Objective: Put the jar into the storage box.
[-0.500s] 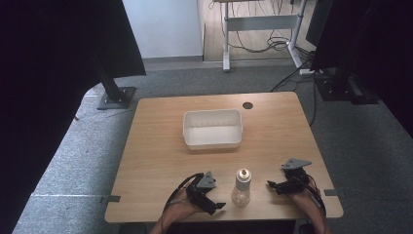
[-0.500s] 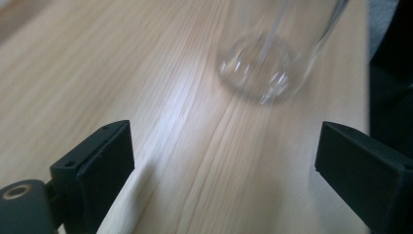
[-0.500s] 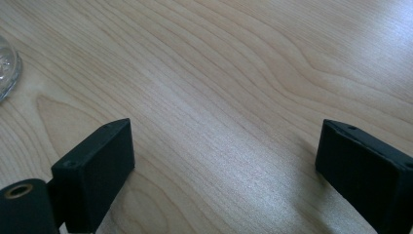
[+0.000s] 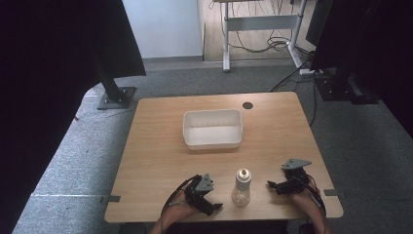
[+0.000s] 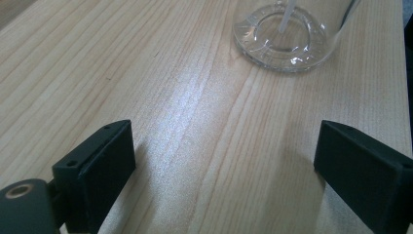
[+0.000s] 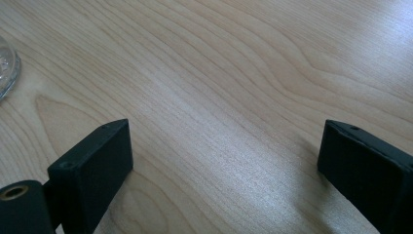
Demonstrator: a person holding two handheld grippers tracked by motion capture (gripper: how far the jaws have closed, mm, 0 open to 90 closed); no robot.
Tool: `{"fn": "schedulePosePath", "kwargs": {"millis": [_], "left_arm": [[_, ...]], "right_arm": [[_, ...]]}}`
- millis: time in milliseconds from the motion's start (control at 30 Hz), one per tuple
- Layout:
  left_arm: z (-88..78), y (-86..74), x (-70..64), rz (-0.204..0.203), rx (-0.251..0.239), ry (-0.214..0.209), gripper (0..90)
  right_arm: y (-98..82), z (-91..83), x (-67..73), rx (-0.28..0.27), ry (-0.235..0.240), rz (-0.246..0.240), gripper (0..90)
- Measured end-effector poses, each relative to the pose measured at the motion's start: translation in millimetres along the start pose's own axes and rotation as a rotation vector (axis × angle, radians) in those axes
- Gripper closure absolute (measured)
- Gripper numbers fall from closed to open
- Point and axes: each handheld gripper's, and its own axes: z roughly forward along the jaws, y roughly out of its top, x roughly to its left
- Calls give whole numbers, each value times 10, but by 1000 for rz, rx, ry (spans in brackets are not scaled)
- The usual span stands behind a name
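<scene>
A clear glass bottle (image 4: 241, 187) with a pale cap stands upright near the table's front edge, between my two grippers. Its round base (image 5: 285, 34) fills the top of the left gripper view, with a thin tube inside it. My left gripper (image 4: 209, 204) rests on the wood just left of the bottle, open, nothing between its jaws (image 5: 224, 170). My right gripper (image 4: 272, 186) lies to the bottle's right, also open and empty (image 6: 224, 165); the bottle's edge (image 6: 6, 68) shows at the far left of its view.
A white rectangular tub (image 4: 213, 128) sits empty at the table's middle. A dark round grommet (image 4: 248, 105) marks the far edge. Black curtains hang at both sides, and a desk frame with cables stands beyond the wooden table (image 4: 156, 151).
</scene>
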Motion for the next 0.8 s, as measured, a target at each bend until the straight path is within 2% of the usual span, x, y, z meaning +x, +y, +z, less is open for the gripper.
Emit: {"fn": "schedulePosePath", "kwargs": {"millis": [533, 700, 800], "left_arm": [[-12, -11, -16, -11, 1, 11, 74], [-11, -11, -17, -12, 1, 10, 74], [-6, -9, -20, -7, 7, 5, 52]], "right_arm": [[-8, -11, 3, 7, 14, -11, 32], [8, -31, 31, 28, 30, -45, 43], [15, -48, 44, 20, 46, -56, 42]]}}
